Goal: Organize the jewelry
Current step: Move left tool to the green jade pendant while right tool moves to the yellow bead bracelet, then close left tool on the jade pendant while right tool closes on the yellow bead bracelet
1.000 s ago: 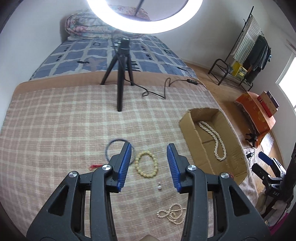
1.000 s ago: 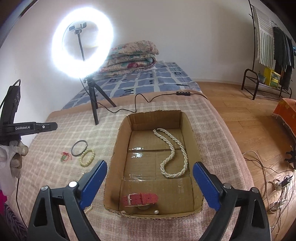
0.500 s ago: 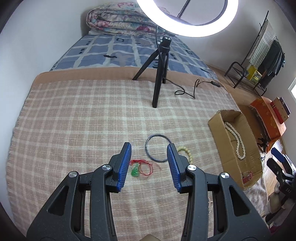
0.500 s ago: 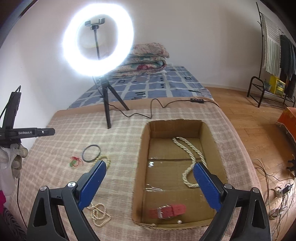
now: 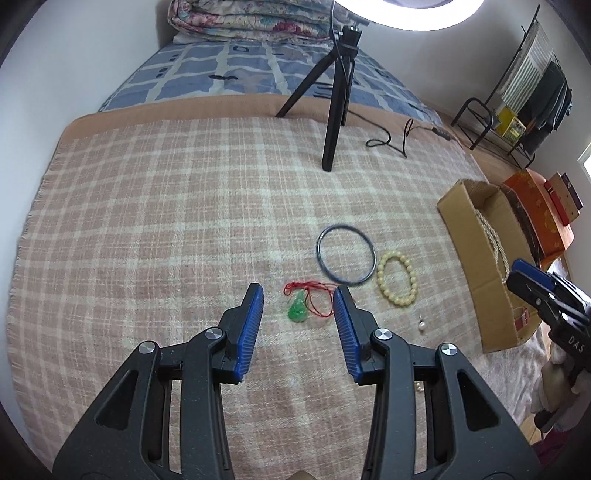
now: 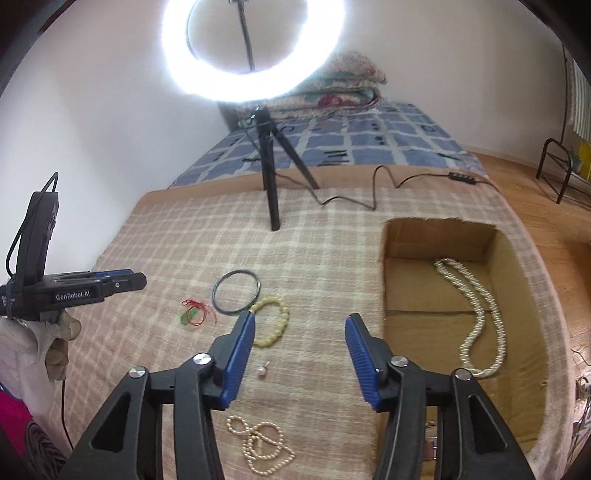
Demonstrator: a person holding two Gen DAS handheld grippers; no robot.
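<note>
My left gripper [image 5: 297, 295] hangs open low over the plaid blanket. A green pendant on a red cord [image 5: 298, 312] lies just beyond its fingertips, between them and untouched. A dark bangle [image 5: 321, 258], a yellow bead bracelet [image 5: 380, 277] and a small pearl earring [image 5: 421, 325] lie further right. My right gripper [image 6: 300, 319] is over the blanket left of the cardboard box [image 6: 382, 288]. Its jaws are closing with nothing between them. The yellow bracelet [image 6: 282, 314] and the earring [image 6: 262, 371] lie by its left finger. A thin pearl strand [image 6: 260, 443] lies under it. A pearl necklace [image 6: 480, 314] is in the box.
A ring light on a black tripod [image 5: 332, 122] stands at the blanket's far edge, its cable [image 6: 373, 192] trailing right. A folded quilt [image 5: 251, 18] lies at the head of the bed. The bed edge drops to wooden floor right of the box. A gloved hand [image 6: 37, 343] holds the left gripper.
The left gripper slid left and lower, from over the yellow bracelet to the green pendant. The right gripper moved left from above the box to over the blanket, and its jaws narrowed.
</note>
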